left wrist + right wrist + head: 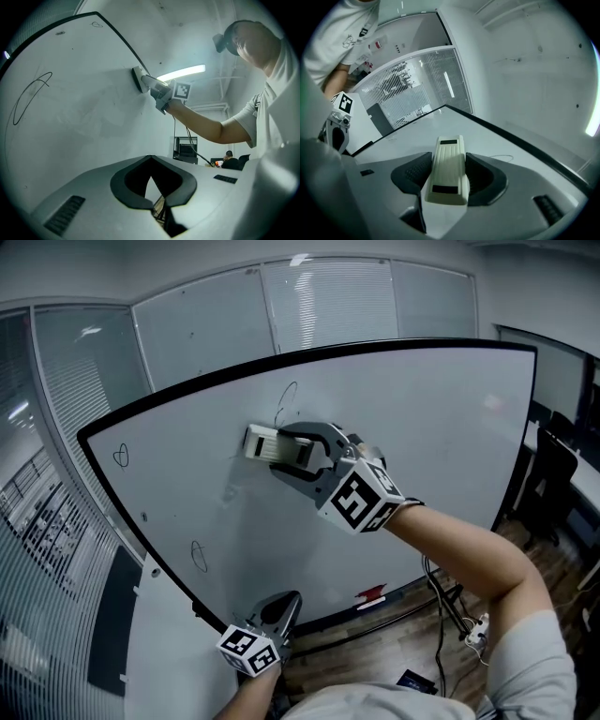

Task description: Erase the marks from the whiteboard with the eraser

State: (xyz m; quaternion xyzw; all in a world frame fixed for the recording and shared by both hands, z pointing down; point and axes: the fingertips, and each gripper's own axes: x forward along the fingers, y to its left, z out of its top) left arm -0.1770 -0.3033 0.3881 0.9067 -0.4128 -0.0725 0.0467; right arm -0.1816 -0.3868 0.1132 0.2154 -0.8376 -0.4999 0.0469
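The right gripper [284,454] clamps a cream, ribbed plastic block eraser [449,161] flat against the black-framed whiteboard [441,437]. The left gripper [150,159] is closed on nothing.

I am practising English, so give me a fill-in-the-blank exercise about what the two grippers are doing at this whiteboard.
1. The right gripper is shut on a cream ____.
2. That tool is pressed against the ____.
3. The left gripper, lower down, is shut and holds ____.
Missing words: eraser; whiteboard; nothing.
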